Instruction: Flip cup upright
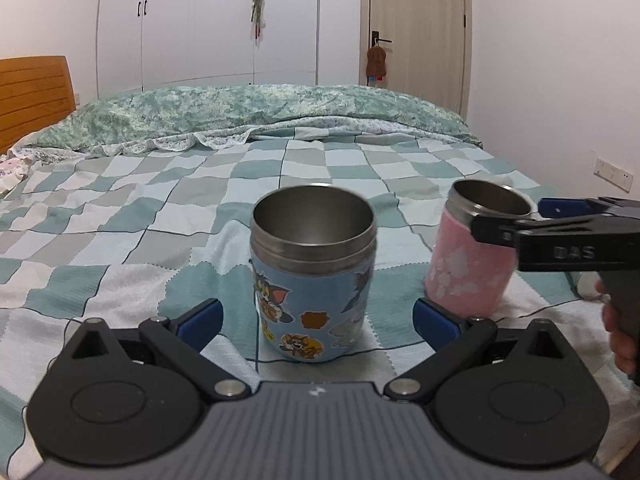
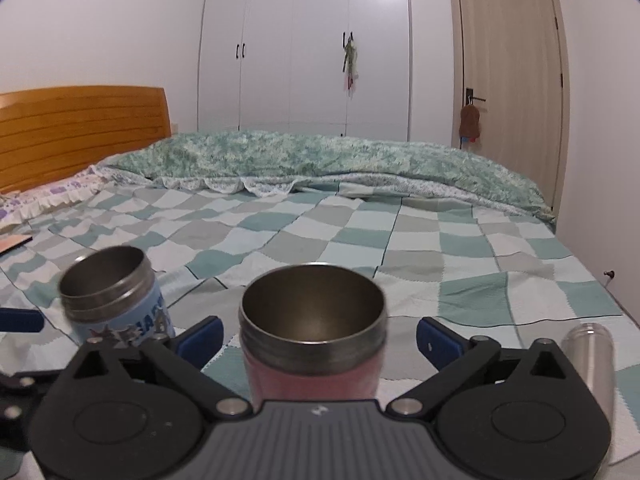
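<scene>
A blue cartoon-sticker steel cup [image 1: 313, 276] stands upright on the checked bedspread [image 1: 120, 220], mouth up, between the wide-open fingers of my left gripper [image 1: 318, 322]; the fingers do not touch it. A pink steel cup [image 1: 472, 248] stands upright to its right. In the right wrist view the pink cup [image 2: 314, 340] sits between the open fingers of my right gripper [image 2: 320, 340], with a gap on each side. The blue cup [image 2: 116, 296] shows at the left there. The right gripper [image 1: 516, 220] shows in the left wrist view, around the pink cup's rim.
A folded green quilt [image 1: 260, 112] lies across the far side of the bed. A wooden headboard [image 2: 80, 128] is at the left. A steel cylinder [image 2: 592, 364] lies at the bed's right near edge. Wardrobe and door stand behind.
</scene>
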The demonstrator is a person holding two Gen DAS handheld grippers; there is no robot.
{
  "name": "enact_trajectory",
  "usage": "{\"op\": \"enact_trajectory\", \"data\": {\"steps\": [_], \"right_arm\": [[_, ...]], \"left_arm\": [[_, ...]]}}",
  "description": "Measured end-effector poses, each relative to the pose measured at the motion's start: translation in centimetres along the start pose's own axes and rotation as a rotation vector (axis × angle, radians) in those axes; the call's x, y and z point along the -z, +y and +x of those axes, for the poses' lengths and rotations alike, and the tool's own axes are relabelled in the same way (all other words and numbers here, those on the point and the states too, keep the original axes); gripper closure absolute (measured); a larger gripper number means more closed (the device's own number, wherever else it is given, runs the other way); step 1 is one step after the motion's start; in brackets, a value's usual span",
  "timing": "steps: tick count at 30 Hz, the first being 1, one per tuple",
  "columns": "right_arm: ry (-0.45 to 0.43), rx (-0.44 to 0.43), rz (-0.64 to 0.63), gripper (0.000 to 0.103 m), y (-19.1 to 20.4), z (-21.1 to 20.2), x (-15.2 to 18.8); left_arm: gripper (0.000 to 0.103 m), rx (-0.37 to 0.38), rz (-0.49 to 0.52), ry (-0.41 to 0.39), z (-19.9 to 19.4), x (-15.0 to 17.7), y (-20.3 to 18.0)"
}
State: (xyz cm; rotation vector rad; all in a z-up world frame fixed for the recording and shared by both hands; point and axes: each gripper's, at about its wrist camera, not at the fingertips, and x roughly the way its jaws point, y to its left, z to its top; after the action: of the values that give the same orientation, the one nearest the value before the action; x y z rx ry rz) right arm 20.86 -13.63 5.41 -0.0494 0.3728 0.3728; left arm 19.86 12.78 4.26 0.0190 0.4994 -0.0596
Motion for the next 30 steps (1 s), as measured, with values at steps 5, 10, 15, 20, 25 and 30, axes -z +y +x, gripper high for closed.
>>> {"op": "enact_trajectory", "data": {"steps": [5, 10, 15, 20, 25, 30], "right_arm": [[-0.034, 0.003, -0.008, 0.0, -0.5, -4.6, 0.1], [-0.082, 0.0, -0.013, 0.0, -1.0, -10.4, 0.9], [-0.128, 0.008, -0.037, 0.0, -1.6, -16.1, 3.0], [-0.151, 0.027, -0.048, 0.0, -2.4, -20.5, 6.3], [-0.155, 0.054, -0.044, 0.0, -3.4, -22.5, 9.4], [-0.163, 0.089, -0.026, 0.0, -4.0, -23.0, 12.2]], "left_arm": [[0.0, 0.009, 0.008, -0.035, -3.2, -0.4, -1.4], [0.0, 0.017, 0.025, -0.073, -7.5, -0.2, -3.6], [0.0, 0.02, 0.009, -0.112, -11.9, 1.5, -5.5], [0.0, 0.011, -0.034, -0.123, -14.0, 4.2, -6.5], [0.0, 0.017, -0.068, -0.157, -14.3, 7.0, -7.4], [0.0, -0.005, -0.062, -0.253, -13.8, 9.6, -9.1]]}}
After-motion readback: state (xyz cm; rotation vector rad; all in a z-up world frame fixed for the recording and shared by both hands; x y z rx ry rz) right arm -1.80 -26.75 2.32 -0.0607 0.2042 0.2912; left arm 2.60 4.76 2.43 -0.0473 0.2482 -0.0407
